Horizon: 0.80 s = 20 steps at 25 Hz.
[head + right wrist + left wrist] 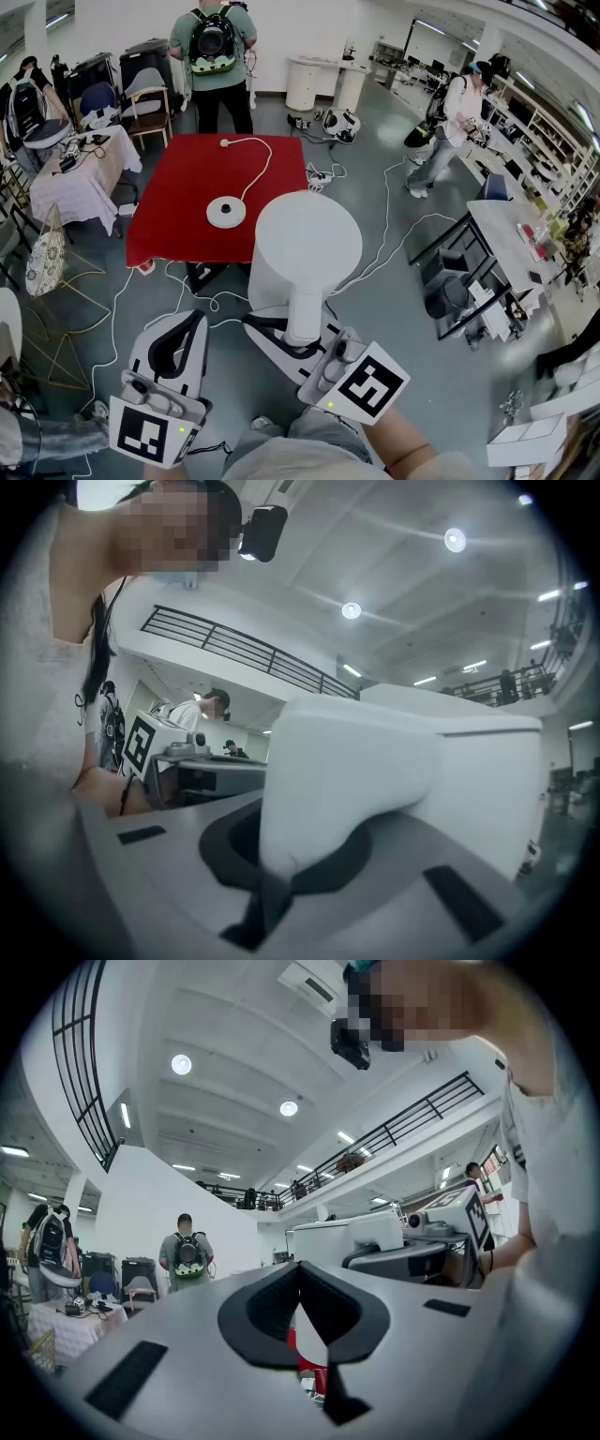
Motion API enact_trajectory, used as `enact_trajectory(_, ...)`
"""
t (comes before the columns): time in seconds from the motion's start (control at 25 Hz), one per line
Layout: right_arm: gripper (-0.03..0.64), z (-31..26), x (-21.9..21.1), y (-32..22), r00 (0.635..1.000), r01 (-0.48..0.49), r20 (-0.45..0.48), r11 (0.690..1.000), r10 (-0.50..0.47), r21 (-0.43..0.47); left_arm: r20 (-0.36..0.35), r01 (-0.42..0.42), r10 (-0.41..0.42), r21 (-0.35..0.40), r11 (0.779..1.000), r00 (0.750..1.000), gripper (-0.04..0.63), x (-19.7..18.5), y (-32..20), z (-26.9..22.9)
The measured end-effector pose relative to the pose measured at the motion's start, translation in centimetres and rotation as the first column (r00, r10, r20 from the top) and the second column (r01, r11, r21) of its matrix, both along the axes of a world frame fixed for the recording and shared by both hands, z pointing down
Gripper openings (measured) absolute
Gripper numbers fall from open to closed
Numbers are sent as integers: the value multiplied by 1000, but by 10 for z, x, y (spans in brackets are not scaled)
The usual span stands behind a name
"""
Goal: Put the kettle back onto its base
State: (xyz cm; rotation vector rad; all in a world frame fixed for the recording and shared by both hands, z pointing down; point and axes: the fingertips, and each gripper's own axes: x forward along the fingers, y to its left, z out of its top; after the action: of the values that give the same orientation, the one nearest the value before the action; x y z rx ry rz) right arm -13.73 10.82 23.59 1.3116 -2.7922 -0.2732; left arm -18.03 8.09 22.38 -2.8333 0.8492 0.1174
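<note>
Grey flooring stretches across a big, bright workshop with desks, shelves and chairs along its edges. Seen from the head camera, a red table stands in the middle of the room. A round white base lies on the table towards its near side, and its white cord curls away to a plug at the far edge. Loose white cables trail over the floor to the right of the table.

A white kettle is held in the air in front of the person, over the table's near right corner. It sits to the right of the base and nearer the camera, clearly apart from it and not resting on it. The right gripper is clamped around the kettle's handle from the side. Its own view shows the thick white handle filling the gap between the dark pads, with the kettle body just beyond.

The left gripper hangs at the lower left, apart from the kettle. Its jaws are closed together at the tips, with nothing held between them.

At the far end of the table a person with a green backpack stands facing away. Another person stands at the right near some shelving.
</note>
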Motion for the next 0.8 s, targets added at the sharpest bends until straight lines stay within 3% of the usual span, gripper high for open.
enact_trajectory(0.8, 6, -15, -17, 15, 1000, 9, -4, 999, -9, 51, -30, 6, -5, 18, 1000, 1000, 11, -16, 16, -10)
